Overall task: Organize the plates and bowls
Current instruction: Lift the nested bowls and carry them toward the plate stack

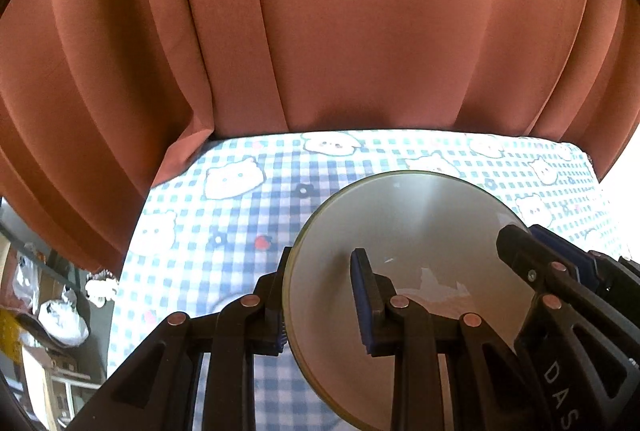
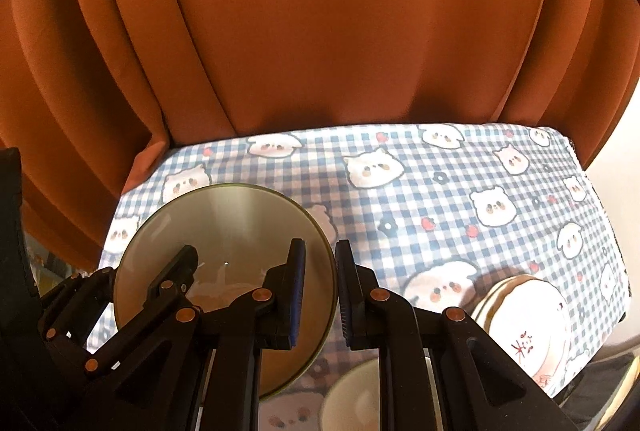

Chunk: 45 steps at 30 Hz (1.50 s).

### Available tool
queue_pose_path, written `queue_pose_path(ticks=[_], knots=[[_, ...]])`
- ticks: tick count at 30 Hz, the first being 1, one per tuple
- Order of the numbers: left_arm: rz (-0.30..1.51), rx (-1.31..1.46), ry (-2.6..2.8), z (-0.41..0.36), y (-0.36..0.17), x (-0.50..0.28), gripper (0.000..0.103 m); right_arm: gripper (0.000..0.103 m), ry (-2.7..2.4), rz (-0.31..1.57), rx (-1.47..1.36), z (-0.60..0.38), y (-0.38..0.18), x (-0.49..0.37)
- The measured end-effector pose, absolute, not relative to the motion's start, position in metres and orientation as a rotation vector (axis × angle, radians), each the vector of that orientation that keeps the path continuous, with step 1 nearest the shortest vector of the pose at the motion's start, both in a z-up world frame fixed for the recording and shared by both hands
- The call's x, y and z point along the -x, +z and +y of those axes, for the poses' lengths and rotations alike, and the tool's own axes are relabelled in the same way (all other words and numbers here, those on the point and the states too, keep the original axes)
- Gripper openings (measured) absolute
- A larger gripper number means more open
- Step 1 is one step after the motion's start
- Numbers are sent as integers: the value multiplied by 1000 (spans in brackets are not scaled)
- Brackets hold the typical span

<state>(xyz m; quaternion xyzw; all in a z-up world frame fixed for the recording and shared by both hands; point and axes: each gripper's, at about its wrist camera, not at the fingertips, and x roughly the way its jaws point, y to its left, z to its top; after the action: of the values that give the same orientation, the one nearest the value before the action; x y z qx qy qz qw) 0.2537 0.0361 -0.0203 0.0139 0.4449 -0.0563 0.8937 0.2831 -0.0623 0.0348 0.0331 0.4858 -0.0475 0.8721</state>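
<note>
A round beige plate with an olive rim is held up above the checked tablecloth. My left gripper is shut on its left rim, one finger on each face. My right gripper is shut on its right rim the same way. The right gripper also shows in the left wrist view, and the left gripper shows in the right wrist view. A stack of white plates with red marks lies on the cloth at the lower right. A pale bowl sits below my right gripper.
A rust-orange curtain hangs right behind the table's far edge. The tablecloth has bear faces on it. Left of the table there is a drop to the floor with clutter and foil bags.
</note>
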Motion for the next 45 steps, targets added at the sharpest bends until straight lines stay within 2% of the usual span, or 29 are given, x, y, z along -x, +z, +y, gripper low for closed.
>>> queue_pose_path(ticks=[24,45], knots=[[932,-17,-79,-42,-35,-163,25,19,-12,1012,-31,-150,32,-195],[1029,-34,-65,-56,-92,-144,25,19,10,1130,-20,-165,-24,-168]])
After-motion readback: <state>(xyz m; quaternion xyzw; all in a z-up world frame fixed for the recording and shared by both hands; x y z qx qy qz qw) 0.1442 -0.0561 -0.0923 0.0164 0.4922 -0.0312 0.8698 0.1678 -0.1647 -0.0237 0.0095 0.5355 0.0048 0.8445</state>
